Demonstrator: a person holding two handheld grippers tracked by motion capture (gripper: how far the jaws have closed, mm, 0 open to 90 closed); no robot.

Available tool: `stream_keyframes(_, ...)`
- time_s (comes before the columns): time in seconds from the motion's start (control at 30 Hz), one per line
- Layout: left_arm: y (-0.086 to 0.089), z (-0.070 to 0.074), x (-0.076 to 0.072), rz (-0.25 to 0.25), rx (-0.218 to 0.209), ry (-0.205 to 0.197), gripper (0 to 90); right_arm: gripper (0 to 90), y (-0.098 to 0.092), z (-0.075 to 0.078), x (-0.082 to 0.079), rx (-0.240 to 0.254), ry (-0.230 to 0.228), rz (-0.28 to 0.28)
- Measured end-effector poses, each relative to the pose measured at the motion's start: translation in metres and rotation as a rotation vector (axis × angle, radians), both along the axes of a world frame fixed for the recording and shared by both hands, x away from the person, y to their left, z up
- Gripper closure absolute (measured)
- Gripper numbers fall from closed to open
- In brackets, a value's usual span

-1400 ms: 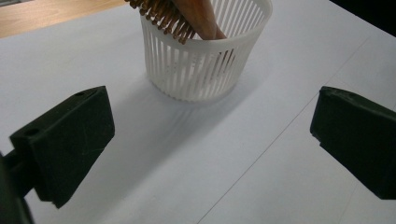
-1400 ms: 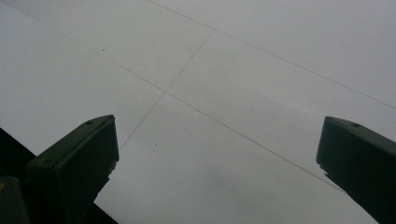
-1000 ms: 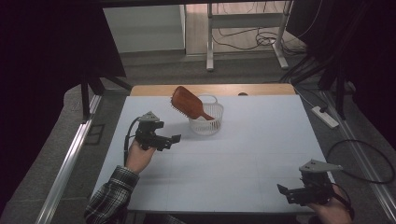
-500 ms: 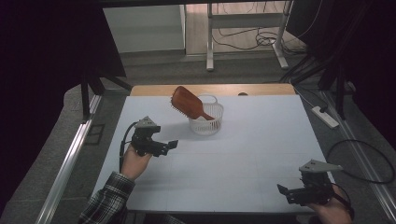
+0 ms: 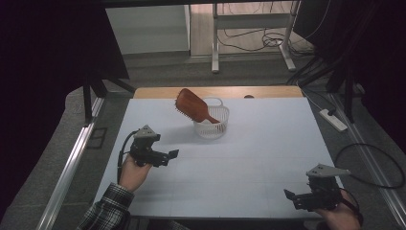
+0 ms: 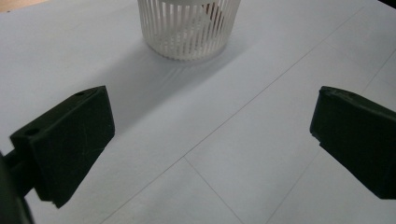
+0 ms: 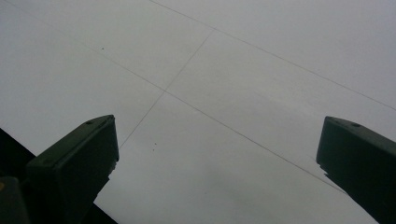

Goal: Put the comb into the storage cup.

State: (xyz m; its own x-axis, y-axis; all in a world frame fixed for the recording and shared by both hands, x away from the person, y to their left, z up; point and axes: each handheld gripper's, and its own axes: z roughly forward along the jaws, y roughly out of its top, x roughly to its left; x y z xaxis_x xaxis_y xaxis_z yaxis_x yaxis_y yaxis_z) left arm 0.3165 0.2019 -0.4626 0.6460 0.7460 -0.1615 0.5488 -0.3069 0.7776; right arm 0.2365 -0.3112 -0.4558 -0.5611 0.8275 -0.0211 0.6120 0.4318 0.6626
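From above, my left gripper (image 5: pixel 165 155) hovers over the white table (image 5: pixel 268 158), jaws spread wide, near the white slotted plastic basket (image 5: pixel 211 125) that holds the reddish-brown wooden hairbrush (image 5: pixel 192 106) handle-down. My right gripper (image 5: pixel 296 197) sits at the near right corner. Along my left jaws, the basket (image 6: pixel 189 28) stands ahead. My right jaws gape over bare tabletop (image 7: pixel 233 70).
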Motion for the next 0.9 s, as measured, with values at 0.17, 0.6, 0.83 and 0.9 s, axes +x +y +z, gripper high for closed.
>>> stream_keyframes(0.17,0.004,-0.001,-0.006,0.015,-0.001,0.003,0.1,0.0,0.000,0.000,0.000,-0.002,0.000,0.000)
stream_keyframes(0.6,0.018,-0.004,-0.023,0.047,-0.005,0.009,0.1,0.0,0.001,0.000,0.000,-0.006,0.001,-0.001)
stream_keyframes(0.83,0.024,-0.006,-0.032,0.056,-0.001,0.015,0.1,0.0,0.001,0.000,0.000,-0.007,0.002,-0.002)
stream_keyframes(0.9,0.025,-0.006,-0.035,0.061,-0.001,0.015,0.1,0.0,0.001,0.000,0.000,-0.006,0.001,-0.003)
